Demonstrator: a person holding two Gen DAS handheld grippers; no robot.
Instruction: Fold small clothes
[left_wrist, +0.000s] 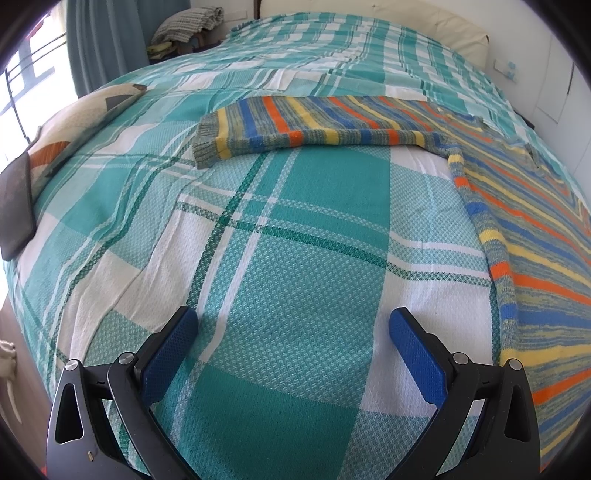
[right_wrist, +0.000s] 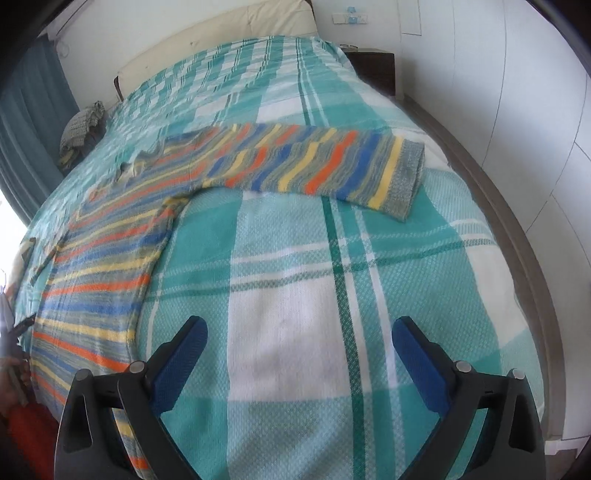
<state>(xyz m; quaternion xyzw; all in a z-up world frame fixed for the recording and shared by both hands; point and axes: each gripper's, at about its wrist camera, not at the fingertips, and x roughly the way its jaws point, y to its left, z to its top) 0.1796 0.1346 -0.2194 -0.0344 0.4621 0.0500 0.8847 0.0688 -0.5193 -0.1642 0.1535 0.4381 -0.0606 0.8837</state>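
Left wrist view gives me no brand, label or writing that I can read on anything. My left gripper (left_wrist: 293, 328) hangs over bare bedspread (left_wrist: 288, 266), a teal-and-white check, with its blue pads (left_wrist: 417, 354) spread wide apart and nothing between them. The striped sweater (left_wrist: 535, 229) lies flat on the bedspread to the right of the gripper, its side edge running just beside the right finger, and one sleeve (left_wrist: 295, 125) stretches out to the left across the bed ahead of me. At the left edge of the bed I see a patterned cushion (left_wrist: 77, 122) and a dark flat pad (left_wrist: 14, 206) leaning near it. Farther back a folded knit blanket (left_wrist: 188, 22) sits beside a teal curtain (left_wrist: 103, 40).

From the right wrist, my right gripper (right_wrist: 299, 328) likewise stands wide apart over bare bedspread, gripping nothing. The sweater's body lies to its left and the other sleeve (right_wrist: 317, 166) reaches rightward ahead, cuff near the bed's right edge. A cream headboard (right_wrist: 221, 33) and a dark nightstand (right_wrist: 373, 62) close the far end. Nothing lies between either gripper and the sweater.
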